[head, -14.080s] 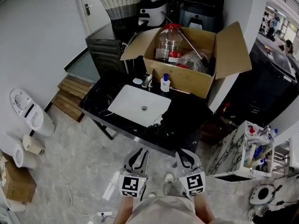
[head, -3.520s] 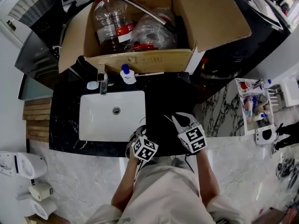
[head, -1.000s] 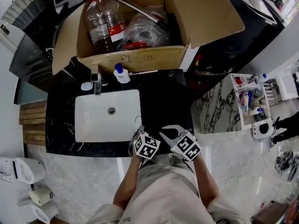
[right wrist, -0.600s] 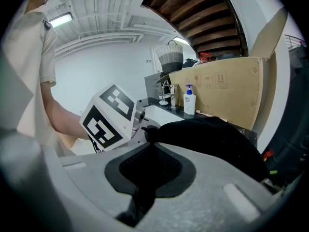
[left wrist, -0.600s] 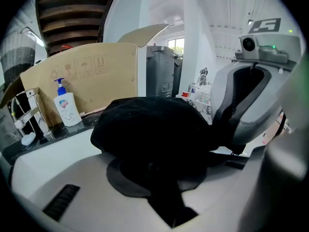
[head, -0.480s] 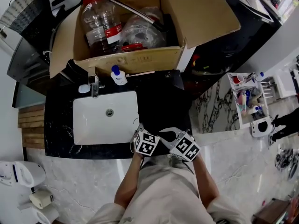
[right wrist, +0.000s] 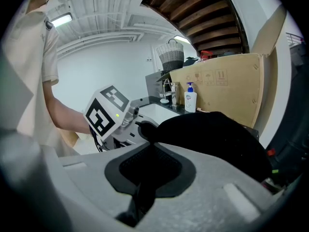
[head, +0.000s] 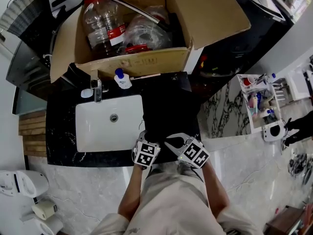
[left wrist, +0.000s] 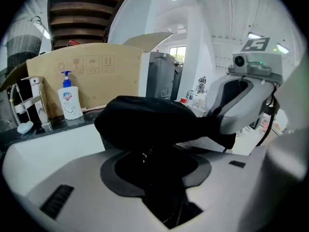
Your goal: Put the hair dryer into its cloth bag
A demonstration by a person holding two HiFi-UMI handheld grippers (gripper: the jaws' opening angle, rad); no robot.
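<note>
A black stone counter [head: 61,131] with a white sink [head: 98,136] fills the middle of a washroom, and an open cardboard box [head: 142,62] stands at its far edge with a big water bottle [head: 100,18] inside. The black cloth bag [head: 166,106] lies on the counter just right of the sink, bulging and rounded. No hair dryer shows outside it, so it is probably inside already, though the dark cloth hides it. What seems left is closing the bag's mouth at the near edge, where both grippers work. The left gripper [head: 143,137] has just been opening its jaws; a fold of the bag lies between them, apparently no longer pinched. The right gripper [head: 175,141] is closed on a thin strip of the bag. The box front carries handling symbols and small print too faint to read. The pump bottle [head: 121,79] beside the tap has a blue and red label, unreadable.
</note>
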